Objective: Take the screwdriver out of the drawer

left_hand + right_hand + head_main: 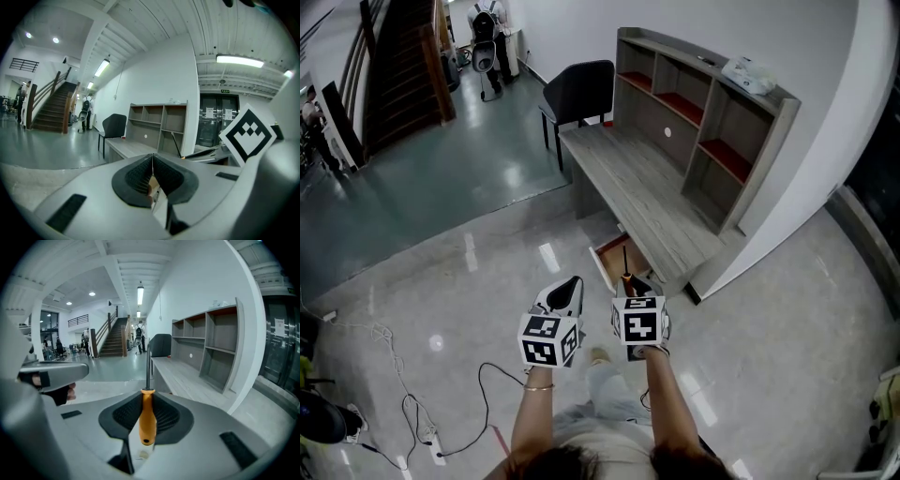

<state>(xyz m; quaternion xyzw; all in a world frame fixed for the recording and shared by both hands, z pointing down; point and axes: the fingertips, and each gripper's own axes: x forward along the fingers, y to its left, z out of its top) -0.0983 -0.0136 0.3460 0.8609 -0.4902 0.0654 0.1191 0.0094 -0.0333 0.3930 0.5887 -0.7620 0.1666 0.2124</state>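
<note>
While the person's forearms reach forward at 6 o'clock in the head view, the two grippers sit side by side just above them. The right gripper [632, 289] is clamped on the screwdriver [626, 274]: in the right gripper view its dark pads [166, 416] squeeze the orange handle [147, 420] from both sides, and the thin shaft [148, 369] sticks straight out toward 12 o'clock. The left gripper [566, 292], at 9 o'clock of the right one, has its jaws pressed together with nothing between them; in its own view the ribbed pads [140, 176] meet along a single line.

Just beyond the right gripper, at its 12 o'clock, the drawer [609, 255] stands open under the desk, showing a reddish inside. The screwdriver is out of it, with the shaft overlapping the drawer in the head view.

Past the drawer the grey desk [637, 183] runs toward 11 o'clock, carrying a shelf unit [712, 117] along its 2 o'clock side. A dark chair [578, 89] stands at the desk's far end. A cable [412, 412] trails over the floor at 8 o'clock. Farthest off, stairs [403, 66] rise at 10 o'clock.
</note>
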